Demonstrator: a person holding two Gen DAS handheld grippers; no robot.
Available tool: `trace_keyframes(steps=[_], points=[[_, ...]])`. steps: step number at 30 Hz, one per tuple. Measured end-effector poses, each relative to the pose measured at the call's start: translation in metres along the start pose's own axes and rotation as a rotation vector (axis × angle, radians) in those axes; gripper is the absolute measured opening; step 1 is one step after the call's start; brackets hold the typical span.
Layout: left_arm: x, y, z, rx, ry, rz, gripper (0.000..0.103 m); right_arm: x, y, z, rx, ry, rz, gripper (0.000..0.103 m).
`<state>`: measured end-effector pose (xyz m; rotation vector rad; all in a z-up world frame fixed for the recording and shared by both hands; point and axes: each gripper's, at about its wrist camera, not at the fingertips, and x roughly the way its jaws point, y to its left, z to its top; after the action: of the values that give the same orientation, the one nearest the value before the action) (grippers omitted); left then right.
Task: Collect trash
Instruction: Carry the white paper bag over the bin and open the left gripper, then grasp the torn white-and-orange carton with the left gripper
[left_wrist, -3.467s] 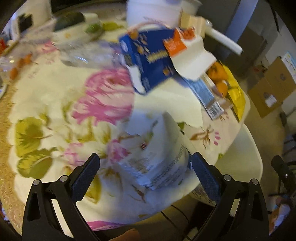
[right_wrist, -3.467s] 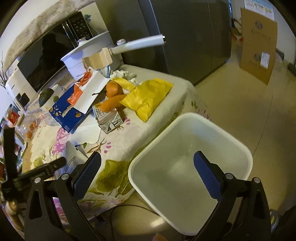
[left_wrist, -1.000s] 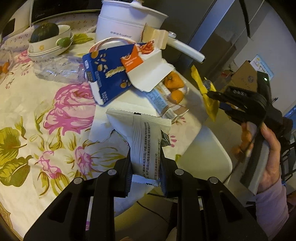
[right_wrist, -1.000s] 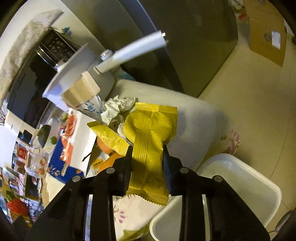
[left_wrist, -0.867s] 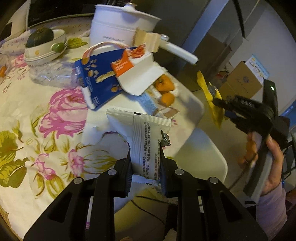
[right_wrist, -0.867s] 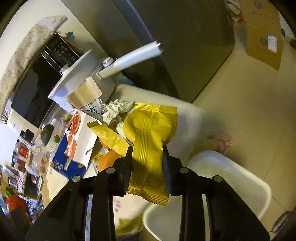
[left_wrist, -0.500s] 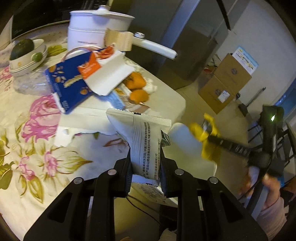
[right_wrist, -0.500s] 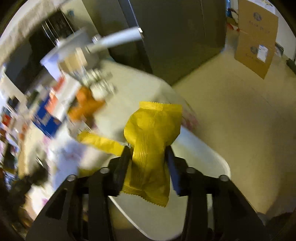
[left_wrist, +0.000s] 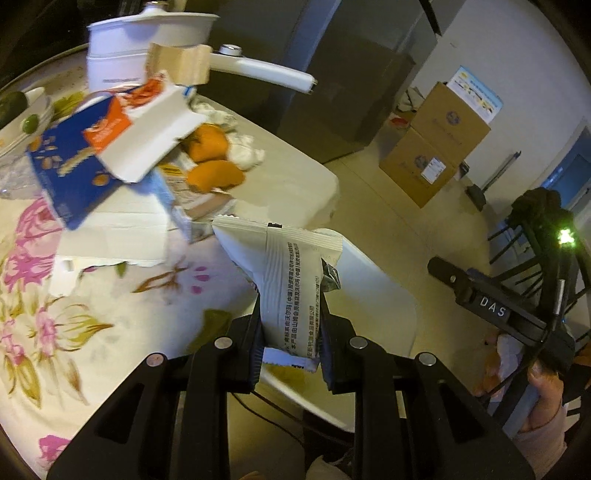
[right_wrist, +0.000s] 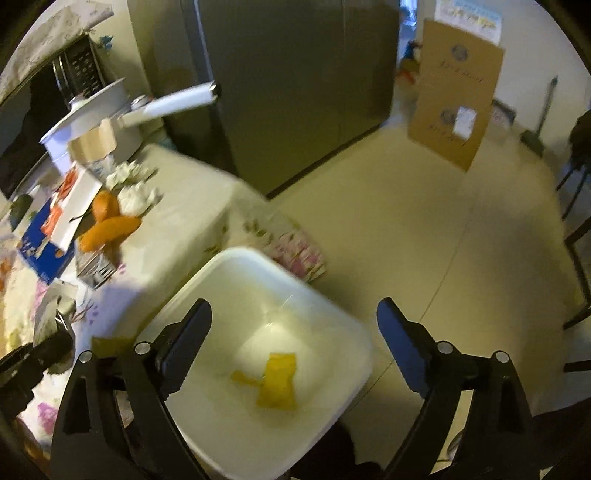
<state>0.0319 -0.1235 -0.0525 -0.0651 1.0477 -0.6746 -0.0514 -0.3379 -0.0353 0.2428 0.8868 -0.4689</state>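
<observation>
Seemingly "DAS" on right tongs (left_wrist: 491, 306).

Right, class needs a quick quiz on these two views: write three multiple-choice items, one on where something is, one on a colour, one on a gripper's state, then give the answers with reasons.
1. Where is the yellow wrapper?
A. on the table
B. inside the white bin
C. on the floor

2. What colour is the packet that the left gripper holds?
A. white
B. blue
C. orange

3. How is the right gripper?
A. shut on a wrapper
B. shut on nothing
C. open

Answers:
1 B, it lies on the bin's bottom.
2 A, white with dark print.
3 C, its fingers stand wide apart above the bin with nothing between them.
</observation>
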Motion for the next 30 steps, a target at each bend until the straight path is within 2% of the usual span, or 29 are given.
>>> trace_keyframes(steps=[5, 7, 9, 11, 13, 15, 19, 22, 26, 30], points=[[0.027, -0.032, 0.006, 0.050, 0.041, -0.044, 0.027, -0.014, -0.014, 0.006, 0.037, -0.061, -0.022, 0.087], [0.046, -0.044, 0.007, 0.072, 0.085, -0.075, 0.030, -0.016, -0.020, 0.008, 0.054, -0.060, -0.028, 0.087], [0.064, -0.050, 0.007, 0.087, 0.135, -0.080, 0.043, -0.015, -0.024, 0.008, 0.060, -0.050, -0.035, 0.087], [0.082, -0.056, 0.005, 0.105, 0.168, -0.058, 0.044, -0.011, -0.029, 0.009, 0.073, -0.030, -0.037, 0.087], [0.092, -0.057, 0.003, 0.115, 0.195, -0.052, 0.049, -0.009, -0.033, 0.010, 0.091, -0.013, -0.026, 0.087], [0.095, -0.056, 0.001, 0.126, 0.203, -0.033, 0.062, -0.009, -0.036, 0.010, 0.103, -0.010, -0.016, 0.087], [0.084, -0.050, 0.008, 0.134, 0.177, -0.017, 0.069, -0.011, -0.035, 0.013, 0.120, -0.017, -0.004, 0.088], [0.067, -0.045, 0.018, 0.128, 0.107, 0.033, 0.070, -0.012, -0.031, 0.014, 0.124, -0.020, 0.013, 0.090], [0.041, -0.028, 0.035, 0.171, 0.001, 0.197, 0.070, -0.011, -0.022, 0.014, 0.113, -0.009, 0.042, 0.091], [0.027, -0.004, 0.049, 0.180, -0.041, 0.291, 0.070, -0.009, -0.007, 0.013, 0.084, 0.003, 0.077, 0.091]])
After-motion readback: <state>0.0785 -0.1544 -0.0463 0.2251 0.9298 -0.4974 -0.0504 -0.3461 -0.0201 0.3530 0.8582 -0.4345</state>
